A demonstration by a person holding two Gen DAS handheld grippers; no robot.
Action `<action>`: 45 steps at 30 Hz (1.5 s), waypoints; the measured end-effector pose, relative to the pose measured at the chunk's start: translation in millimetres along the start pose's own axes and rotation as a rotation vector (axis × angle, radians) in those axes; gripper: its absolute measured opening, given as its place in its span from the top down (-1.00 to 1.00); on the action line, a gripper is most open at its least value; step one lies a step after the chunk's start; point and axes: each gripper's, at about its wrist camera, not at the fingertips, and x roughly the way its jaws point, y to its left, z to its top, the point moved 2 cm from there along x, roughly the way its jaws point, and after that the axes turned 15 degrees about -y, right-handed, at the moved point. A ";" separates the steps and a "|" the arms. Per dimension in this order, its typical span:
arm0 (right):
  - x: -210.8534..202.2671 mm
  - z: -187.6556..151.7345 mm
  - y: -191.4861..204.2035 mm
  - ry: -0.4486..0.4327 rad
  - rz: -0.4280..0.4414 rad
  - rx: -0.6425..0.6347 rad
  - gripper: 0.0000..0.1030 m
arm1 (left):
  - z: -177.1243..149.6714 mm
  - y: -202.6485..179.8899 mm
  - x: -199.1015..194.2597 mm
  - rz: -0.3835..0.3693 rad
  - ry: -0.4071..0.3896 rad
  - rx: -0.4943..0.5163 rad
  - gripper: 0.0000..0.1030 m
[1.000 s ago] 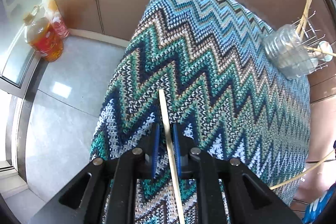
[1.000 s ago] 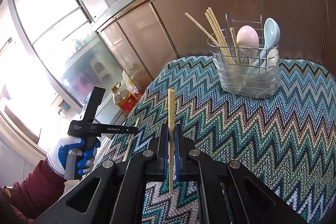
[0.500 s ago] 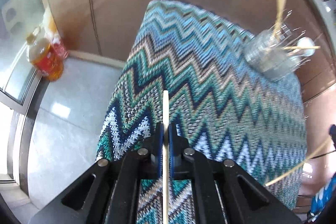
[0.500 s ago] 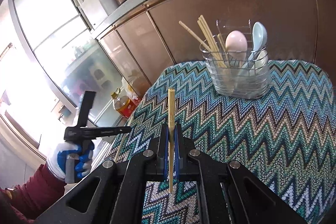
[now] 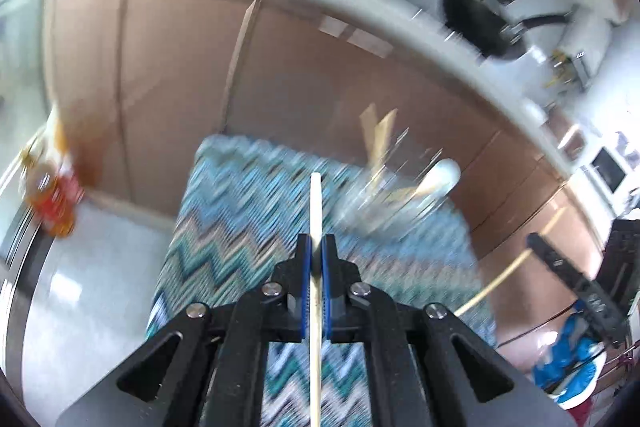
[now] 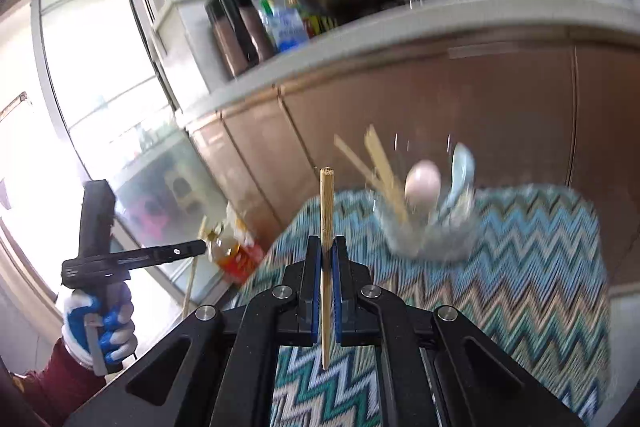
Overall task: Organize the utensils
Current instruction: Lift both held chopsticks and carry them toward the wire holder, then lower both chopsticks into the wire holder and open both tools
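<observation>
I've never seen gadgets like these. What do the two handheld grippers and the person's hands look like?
Each gripper, left and right, is black plastic with blue pads and silver bolts. The left hand wears a white-and-blue glove and a dark red sleeve; the right hand's glove looks blue.

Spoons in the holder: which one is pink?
The left spoon, its pale pink bowl facing the camera. The right spoon beside it is light blue. Both stand in the holder.

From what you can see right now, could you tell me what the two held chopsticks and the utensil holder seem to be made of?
Right gripper's chopstick: tan, matte, with a fibrous cut end, so probably bamboo. Left gripper's chopstick: pale cream and smooth; wood or plastic, hard to say. Utensil holder: see-through and glinting through the blur, likely clear plastic, perhaps with thin wire.
</observation>
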 end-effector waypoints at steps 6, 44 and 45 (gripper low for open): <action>21.3 53.9 0.3 -0.112 -0.002 -0.066 0.90 | 71.5 -60.1 8.2 -0.113 -0.233 -0.003 0.92; 160.3 30.6 -76.6 -0.064 -0.114 -0.193 0.73 | 37.3 -90.0 209.6 0.063 -0.600 0.010 0.61; 158.7 32.0 -75.8 -0.068 -0.116 -0.187 0.56 | 38.3 -89.8 204.7 0.057 -0.603 0.008 0.46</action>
